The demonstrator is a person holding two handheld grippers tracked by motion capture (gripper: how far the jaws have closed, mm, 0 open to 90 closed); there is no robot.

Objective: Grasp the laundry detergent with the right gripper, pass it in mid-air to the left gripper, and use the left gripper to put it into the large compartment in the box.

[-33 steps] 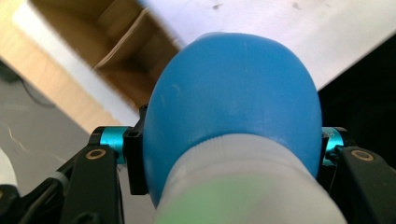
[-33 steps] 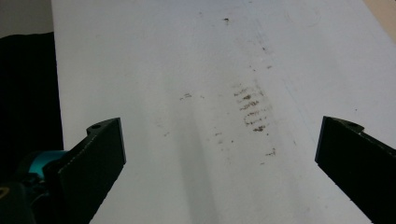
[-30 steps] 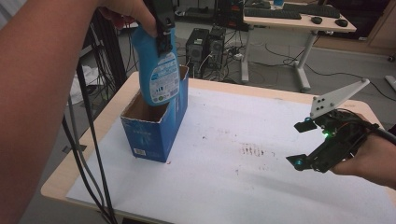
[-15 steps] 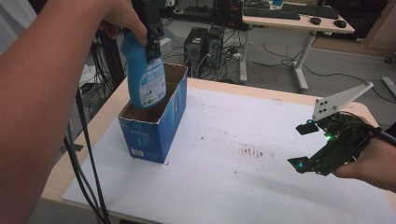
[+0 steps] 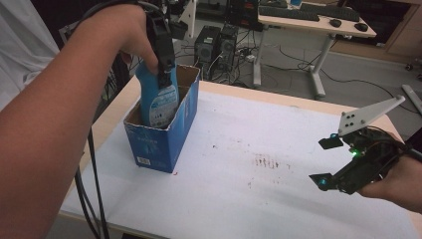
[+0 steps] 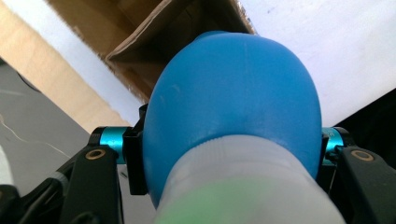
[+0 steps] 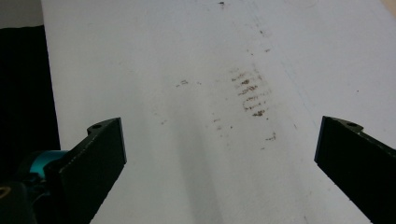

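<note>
The left gripper comes down from above with its fingers clamped on the upper body of a blue plastic bottle with a printed label, whose lower part already sits inside the open-topped blue cardboard box standing near the left end of the white tabletop. In the left gripper view the bottle's rounded blue shoulder bulges between the two fingers, with its pale cap end nearest the camera and the brown inside of the box beyond. The bottle looks like a rigid moulded container, probably with some weight if it is filled, and its smooth, curved sides could slip in a loose grip; holding it across the shoulder just below the cap, as now, seems the surest place, since the body narrows there and the fingers can span it. The box is light card and may shift or tip if the bottle catches its rim, so a straight, gentle descent looks wise. The right gripper hovers over the right side of the tabletop, well apart from the box, its fingers spread wide with nothing between them.
</note>
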